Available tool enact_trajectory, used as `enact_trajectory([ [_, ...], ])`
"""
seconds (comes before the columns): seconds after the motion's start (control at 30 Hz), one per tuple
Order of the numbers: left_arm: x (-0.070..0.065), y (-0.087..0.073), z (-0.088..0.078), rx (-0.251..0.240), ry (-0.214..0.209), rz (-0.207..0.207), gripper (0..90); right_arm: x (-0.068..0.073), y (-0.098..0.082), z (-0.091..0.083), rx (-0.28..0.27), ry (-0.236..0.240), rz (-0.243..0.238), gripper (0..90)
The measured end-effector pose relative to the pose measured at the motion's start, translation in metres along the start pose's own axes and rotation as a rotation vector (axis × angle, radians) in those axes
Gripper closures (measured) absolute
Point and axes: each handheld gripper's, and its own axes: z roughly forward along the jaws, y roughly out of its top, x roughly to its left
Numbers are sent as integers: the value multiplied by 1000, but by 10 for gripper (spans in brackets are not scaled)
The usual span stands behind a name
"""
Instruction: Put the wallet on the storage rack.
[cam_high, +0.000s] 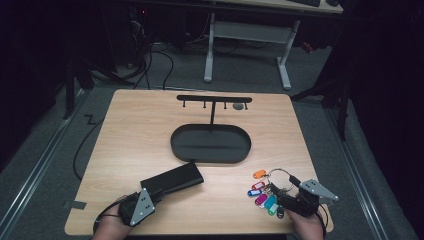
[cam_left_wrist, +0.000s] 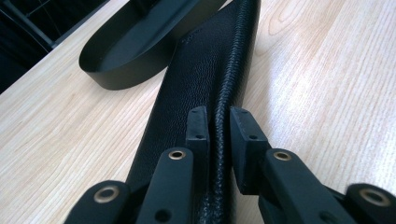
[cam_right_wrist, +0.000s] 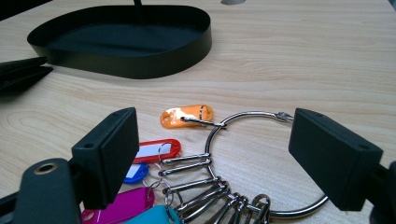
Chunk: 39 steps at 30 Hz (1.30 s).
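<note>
The wooden bench (cam_high: 150, 130) carries everything. At its middle stands a black oval tray (cam_high: 210, 143), from which a thin post rises to a hook bar (cam_high: 214, 98).

Nearer the person and to the left, a black leather case (cam_high: 172, 181) lies slantwise on the bench, its far end close to the tray's rim. The left gripper (cam_high: 150, 195) holds the case at its near end; in the left gripper view the fingers (cam_left_wrist: 198, 128) are closed on the stitched edge seam of the case (cam_left_wrist: 205, 79), one pad on either side and pressing on it.

To the right, well apart from the case, a large metal key ring (cam_right_wrist: 261, 163) lies flat on the bench with coloured tags fanned out to its left: orange (cam_right_wrist: 184, 115), red (cam_right_wrist: 156, 150), blue, magenta and teal. The right gripper (cam_high: 284, 191) rests over it, fingers (cam_right_wrist: 109, 154) spread wide, one on each side of the ring, gripping nothing.
</note>
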Motion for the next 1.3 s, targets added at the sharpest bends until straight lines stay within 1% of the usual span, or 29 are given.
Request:
enact_trajectory([
  [0.13, 0, 2, -2, -12, 5, -4, 797, -2, 0, 0, 0, 0, 4, 164],
  [0.4, -1, 6, -7, -33, -3, -22, 800, -2, -1, -2, -2, -4, 11, 165],
  [0.43, -2, 7, -8, -37, -10, -34, 800, -2, -1, -2, 0, -5, 7, 166],
  [0.47, -2, 7, -8, -37, -10, -34, 800, -2, -1, -2, 0, -5, 7, 166],
  [0.5, -2, 8, -8, -41, -14, -44, 800, -2, -1, -1, 1, -3, 9, 167],
  [0.6, -1, 9, -9, -48, -18, -54, 801, -2, -2, -1, 2, 0, 9, 167],
  [0.63, -1, 9, -9, -52, -25, -65, 802, -2, -2, -1, 1, -1, 7, 167],
  [0.67, -1, 9, -9, -52, -25, -65, 802, -2, -2, -1, 1, -1, 7, 167],
  [0.7, 1, 10, -9, -59, -35, -89, 801, -3, -2, -2, 0, -3, 7, 168],
  [0.73, 1, 10, -9, -59, -35, -89, 801, -3, -2, -2, 0, -3, 7, 168],
  [0.77, 3, 10, -10, -73, -50, -127, 801, -3, -2, -2, 0, -5, 6, 168],
  [0.83, 4, 11, -12, -86, -59, -151, 802, -3, -2, -2, 2, -8, 4, 168],
  [0.87, 4, 11, -12, -86, -59, -151, 802, -3, -2, -2, 2, -8, 4, 168],
  [0.9, 3, 12, -13, -91, -67, -164, 802, -4, -3, -2, 3, -5, 10, 170],
  [1.0, 2, 13, -14, -100, -76, -167, 802, -4, -3, 0, 3, 4, 29, 172],
  [1.1, 2, 13, -15, -104, -91, -174, 801, -3, -1, 3, 1, 9, 18, 172],
  [1.23, 3, 13, -16, -117, -97, -189, 802, 0, -2, 4, 2, 9, 16, 172],
  [1.3, 3, 14, -16, -120, -97, -193, 802, 0, -2, 3, 2, 5, 6, 173],
])
